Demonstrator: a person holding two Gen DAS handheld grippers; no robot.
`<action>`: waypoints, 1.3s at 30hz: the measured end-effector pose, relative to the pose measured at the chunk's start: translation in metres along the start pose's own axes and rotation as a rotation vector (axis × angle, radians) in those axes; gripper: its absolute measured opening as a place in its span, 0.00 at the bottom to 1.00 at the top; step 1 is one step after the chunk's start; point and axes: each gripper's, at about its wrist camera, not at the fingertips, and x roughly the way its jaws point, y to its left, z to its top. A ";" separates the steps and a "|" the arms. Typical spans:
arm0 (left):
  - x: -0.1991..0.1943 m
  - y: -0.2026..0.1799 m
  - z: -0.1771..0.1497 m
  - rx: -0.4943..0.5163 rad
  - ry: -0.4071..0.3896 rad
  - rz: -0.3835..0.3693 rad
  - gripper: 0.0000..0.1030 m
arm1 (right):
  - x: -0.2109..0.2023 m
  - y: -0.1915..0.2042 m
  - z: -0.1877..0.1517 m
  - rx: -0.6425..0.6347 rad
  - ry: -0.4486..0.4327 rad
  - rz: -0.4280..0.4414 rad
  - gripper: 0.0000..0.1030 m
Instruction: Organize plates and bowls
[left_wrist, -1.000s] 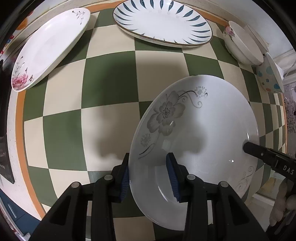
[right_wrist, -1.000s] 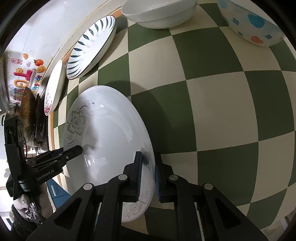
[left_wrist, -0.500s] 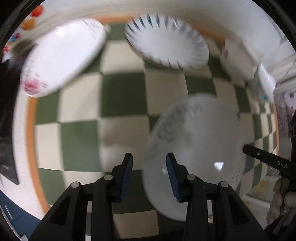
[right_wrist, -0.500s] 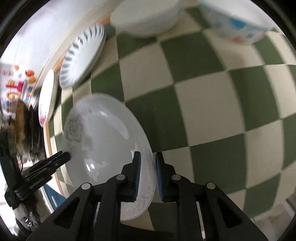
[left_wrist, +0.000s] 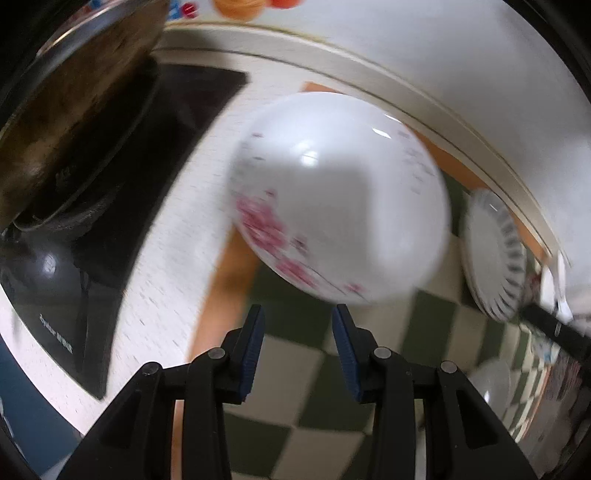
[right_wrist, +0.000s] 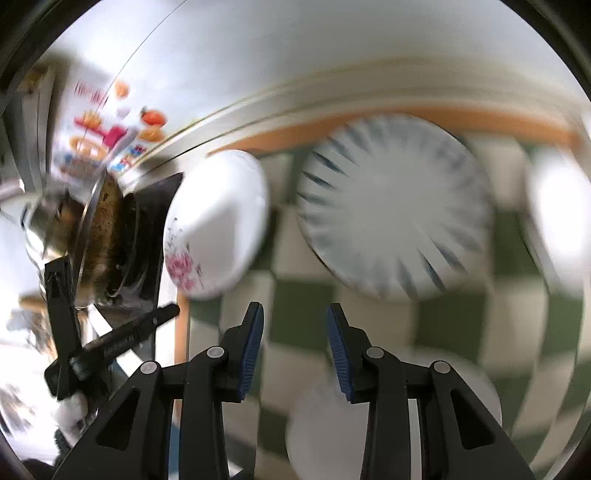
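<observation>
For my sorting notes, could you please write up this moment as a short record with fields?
surface: green and cream checked cloth with an orange border
pink-flower plate: lies ahead of the left gripper, not between its fingers
blue-striped plate: lies ahead of the right gripper
plain white plate: partly hidden beneath the right gripper
left gripper: open, holds nothing
right gripper: jaws have just been opening, nothing between them
sharpness: both views blurred
</observation>
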 end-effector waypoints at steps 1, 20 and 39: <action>0.005 0.005 0.006 -0.011 0.001 0.000 0.34 | 0.013 0.011 0.019 -0.027 0.011 -0.004 0.37; 0.048 0.031 0.067 -0.053 0.007 -0.016 0.24 | 0.142 0.017 0.140 -0.054 0.147 0.043 0.18; -0.017 -0.011 0.036 0.050 -0.070 -0.031 0.24 | 0.024 -0.018 0.054 -0.041 0.036 0.102 0.13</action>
